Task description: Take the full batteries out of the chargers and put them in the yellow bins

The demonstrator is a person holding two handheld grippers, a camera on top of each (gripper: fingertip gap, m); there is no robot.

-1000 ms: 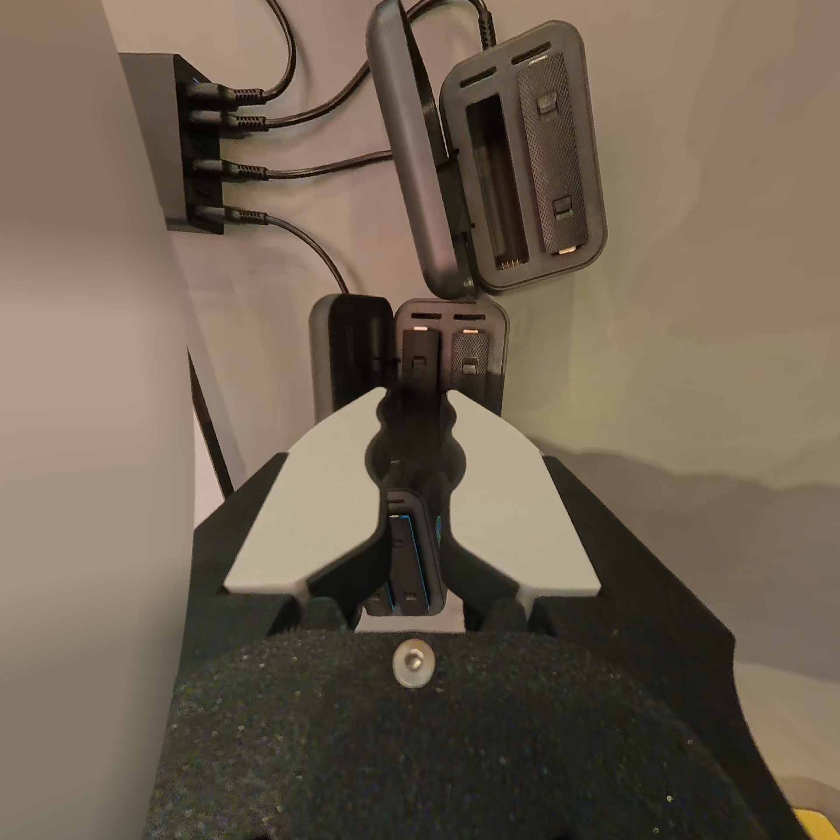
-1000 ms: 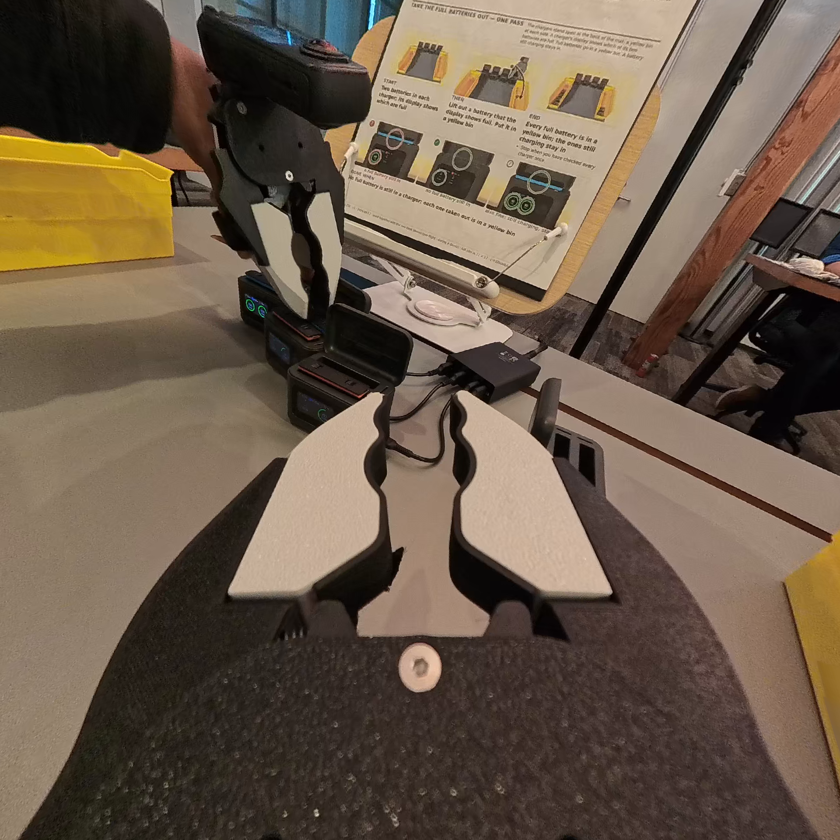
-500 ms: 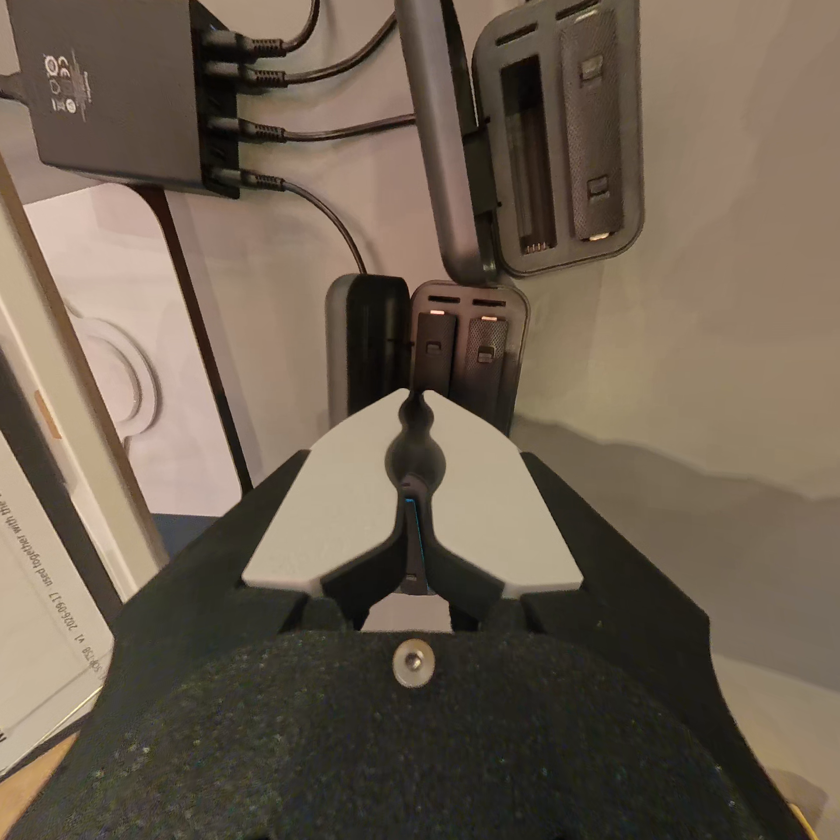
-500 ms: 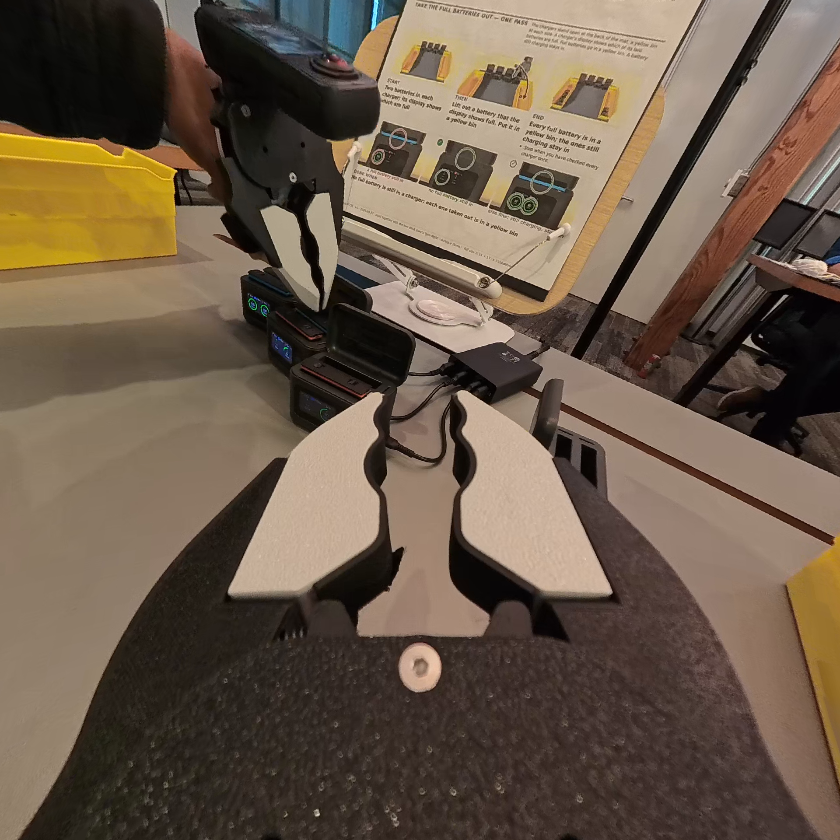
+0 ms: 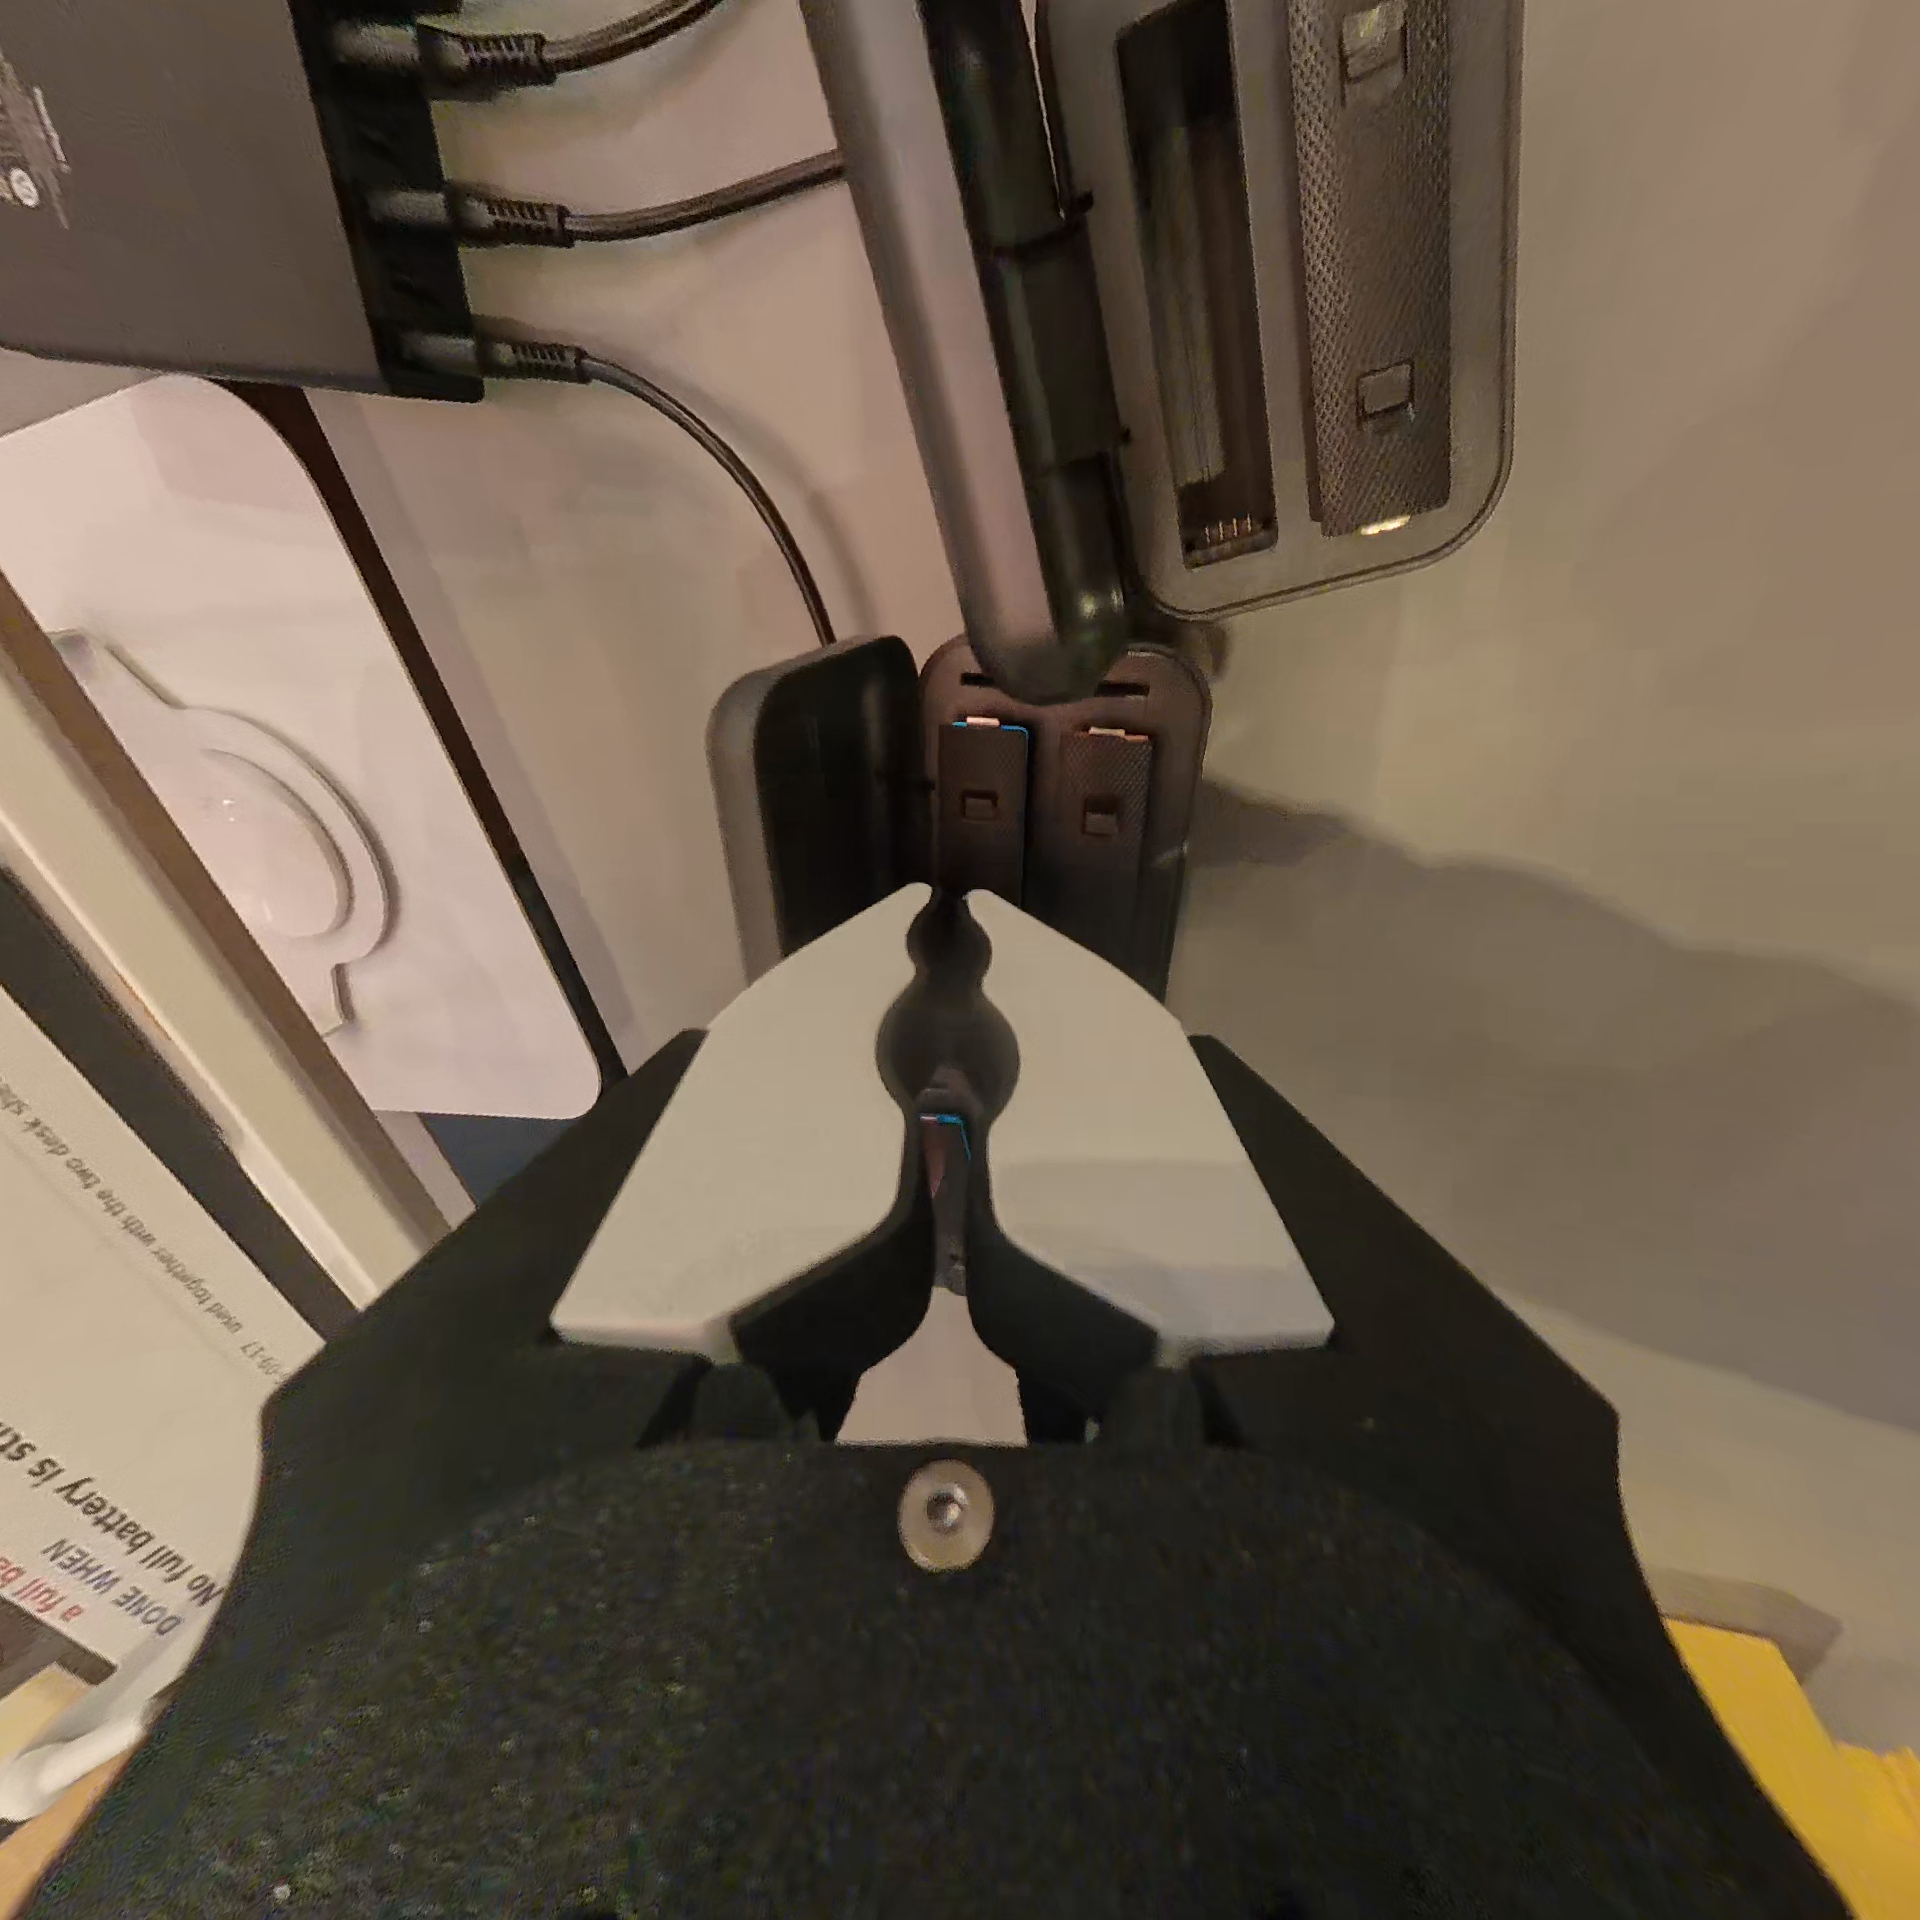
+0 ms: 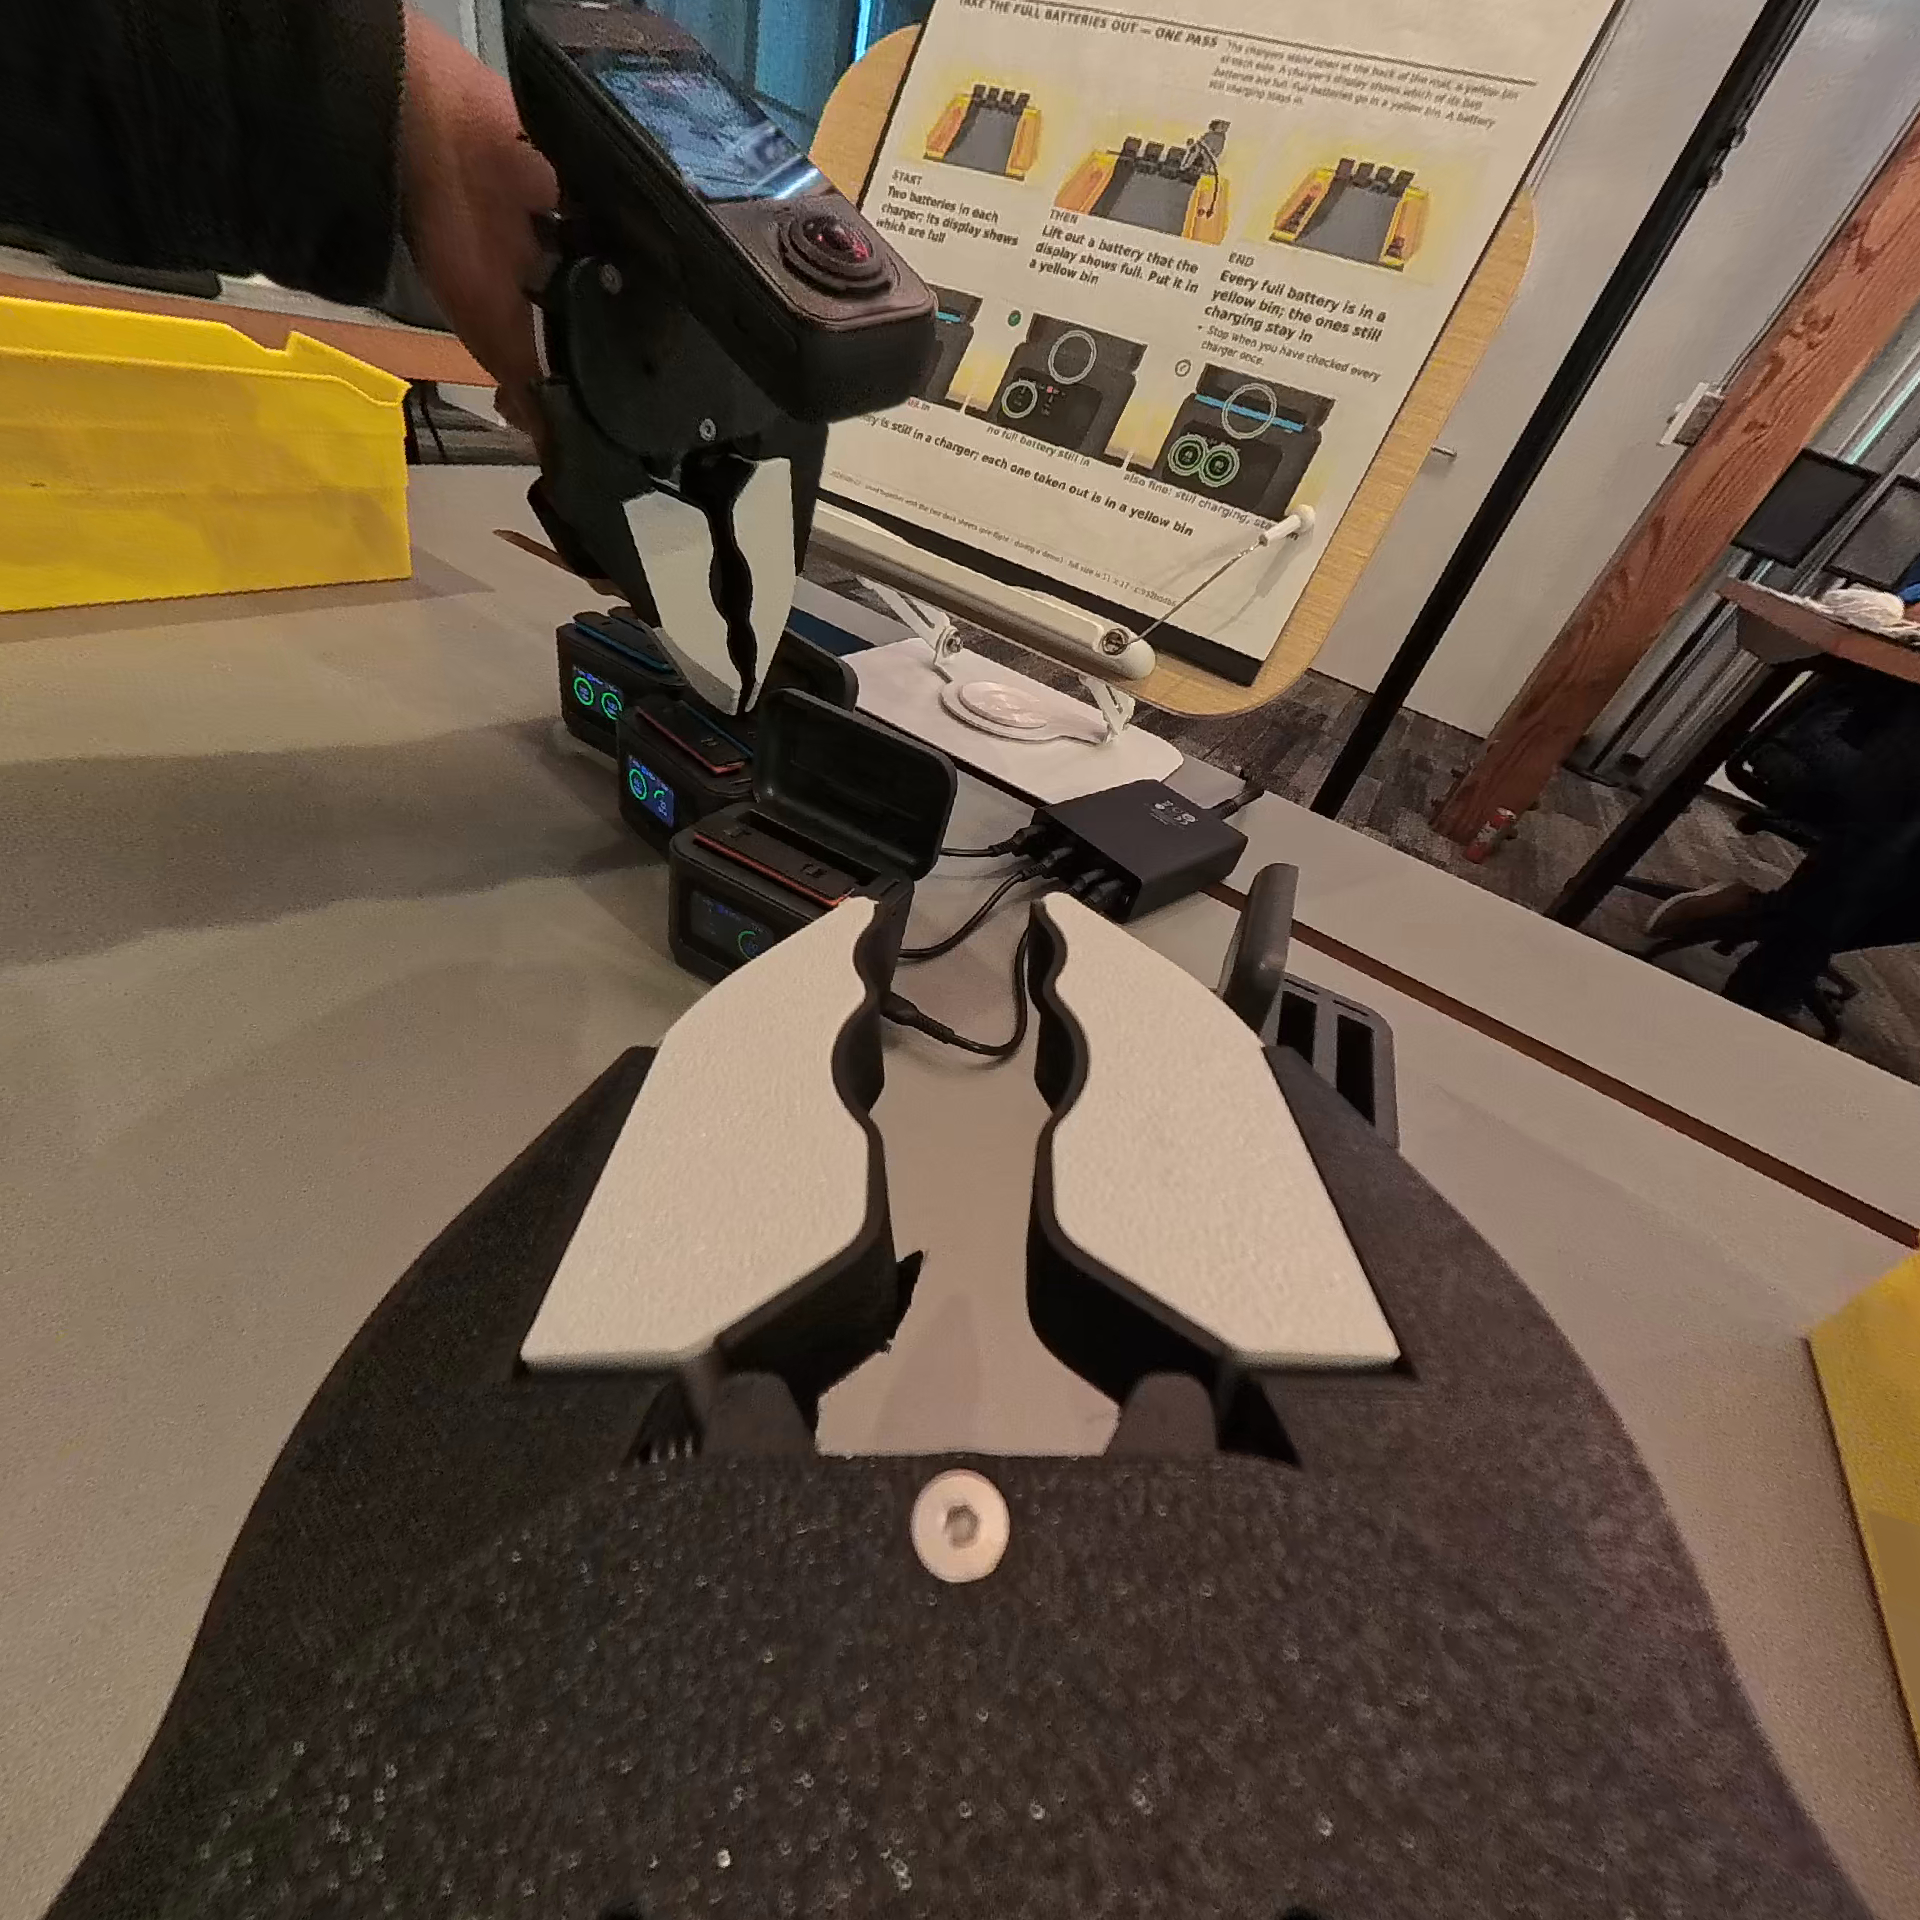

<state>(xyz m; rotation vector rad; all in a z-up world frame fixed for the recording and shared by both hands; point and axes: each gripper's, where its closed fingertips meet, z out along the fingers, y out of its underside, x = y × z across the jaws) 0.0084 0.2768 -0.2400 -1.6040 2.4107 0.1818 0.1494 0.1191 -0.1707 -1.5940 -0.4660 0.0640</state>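
While the left gripper [image 6: 743,665] hangs tips-down over the charger row, its fingers are pinched nearly together with nothing visibly held; a thin dark, blue-edged sliver shows in the gap further back in the left wrist view, can't tell what it is. Right gripper [image 6: 956,925] sits low over the table [image 6: 260,987], fingers spread, empty.

Chargers run in a line toward the table's far edge, lids up. Far charger [image 6: 603,681], blue trim, is partly behind the left gripper's fingers. Middle charger [image 5: 1049,810] holds two batteries: left battery [image 5: 982,800] just ahead of the left fingertips, right battery [image 5: 1099,805] beside it. Near charger [image 5: 1320,281] has one empty slot and one battery [image 5: 1371,260]; its raised lid [image 5: 956,343] overlaps the middle charger's top end in the left wrist view. A fourth charger [image 6: 1320,1029] sits just right of the right gripper, mostly hidden.

Power hub [image 6: 1138,842] behind the row, cables [image 6: 966,914] running to the chargers. Instruction board [image 6: 1195,291] on its stand at the far edge. Yellow bin [image 6: 187,457] at the table's far left, well apart from the chargers; second yellow bin [image 6: 1870,1455] at the right edge.
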